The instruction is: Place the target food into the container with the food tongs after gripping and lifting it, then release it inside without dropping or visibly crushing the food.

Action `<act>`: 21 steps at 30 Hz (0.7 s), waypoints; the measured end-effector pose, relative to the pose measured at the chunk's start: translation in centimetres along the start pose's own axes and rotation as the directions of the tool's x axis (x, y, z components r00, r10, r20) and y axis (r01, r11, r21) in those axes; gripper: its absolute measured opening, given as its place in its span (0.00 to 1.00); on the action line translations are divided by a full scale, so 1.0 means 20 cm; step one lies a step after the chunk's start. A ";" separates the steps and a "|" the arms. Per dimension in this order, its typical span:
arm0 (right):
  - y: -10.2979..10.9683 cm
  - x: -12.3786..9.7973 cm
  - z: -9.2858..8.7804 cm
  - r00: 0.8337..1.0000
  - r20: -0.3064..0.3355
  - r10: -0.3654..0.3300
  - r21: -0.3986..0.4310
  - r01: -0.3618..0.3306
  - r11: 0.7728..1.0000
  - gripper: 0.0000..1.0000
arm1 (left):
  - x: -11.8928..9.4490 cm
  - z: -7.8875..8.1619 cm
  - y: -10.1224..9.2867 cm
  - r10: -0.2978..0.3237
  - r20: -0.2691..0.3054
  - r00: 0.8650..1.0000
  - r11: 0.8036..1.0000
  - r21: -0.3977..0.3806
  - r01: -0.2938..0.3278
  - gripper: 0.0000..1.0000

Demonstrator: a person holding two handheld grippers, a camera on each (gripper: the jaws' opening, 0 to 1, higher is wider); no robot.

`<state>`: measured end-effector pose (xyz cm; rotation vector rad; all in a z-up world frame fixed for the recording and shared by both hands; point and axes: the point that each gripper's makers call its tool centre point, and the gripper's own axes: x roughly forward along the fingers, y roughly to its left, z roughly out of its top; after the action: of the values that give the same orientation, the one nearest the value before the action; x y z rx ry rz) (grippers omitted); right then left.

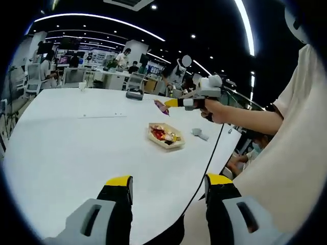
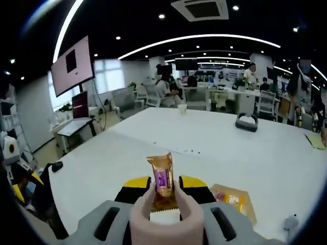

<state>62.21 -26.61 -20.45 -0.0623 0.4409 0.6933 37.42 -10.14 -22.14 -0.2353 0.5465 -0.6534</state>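
Observation:
A candy (image 2: 162, 179) in a gold wrapper with a purple label stands upright, pinched between the pink food tongs (image 2: 163, 217). My right gripper (image 2: 164, 182) is shut on those tongs, above the white table. The paper boat container (image 2: 236, 200) with several wrapped candies lies low and to the right of it. In the left gripper view, the right gripper (image 1: 173, 103) hovers beyond the container (image 1: 166, 136), held by a hand, with the candy (image 1: 161, 106) at its tip. My left gripper (image 1: 169, 181) is open and holds nothing, over the table's near edge.
A small grey object (image 1: 200, 133) lies right of the container. A grey headset-like item (image 1: 134, 95) and a white cup (image 1: 82, 86) sit toward the far side of the table (image 1: 66, 148). The person's arm (image 1: 245, 118) and shirt occupy the right. Desks and people stand behind.

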 end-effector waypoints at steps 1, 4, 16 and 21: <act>-0.01 0.00 0.00 1.000 0.000 -0.003 0.002 0.003 1.000 0.21 | 0.00 0.00 0.00 -0.001 -0.001 1.000 1.000 0.001 0.001 0.56; -0.03 -0.02 0.00 1.000 0.001 -0.012 0.008 0.012 1.000 0.21 | 0.01 0.00 0.00 -0.004 -0.003 1.000 1.000 0.002 0.004 0.56; -0.22 -0.10 -0.07 0.996 -0.013 -0.090 0.034 0.090 0.995 0.21 | 0.05 0.00 -0.03 -0.022 -0.011 1.000 1.000 0.007 0.022 0.56; -0.32 -0.15 -0.06 0.992 -0.009 -0.126 0.043 0.126 0.991 0.21 | 0.06 0.00 -0.03 -0.027 -0.015 1.000 1.000 0.008 0.027 0.56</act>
<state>63.70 -33.54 -20.95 -0.0512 0.4538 0.5590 37.87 -11.42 -22.31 -0.2309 0.5557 -0.6838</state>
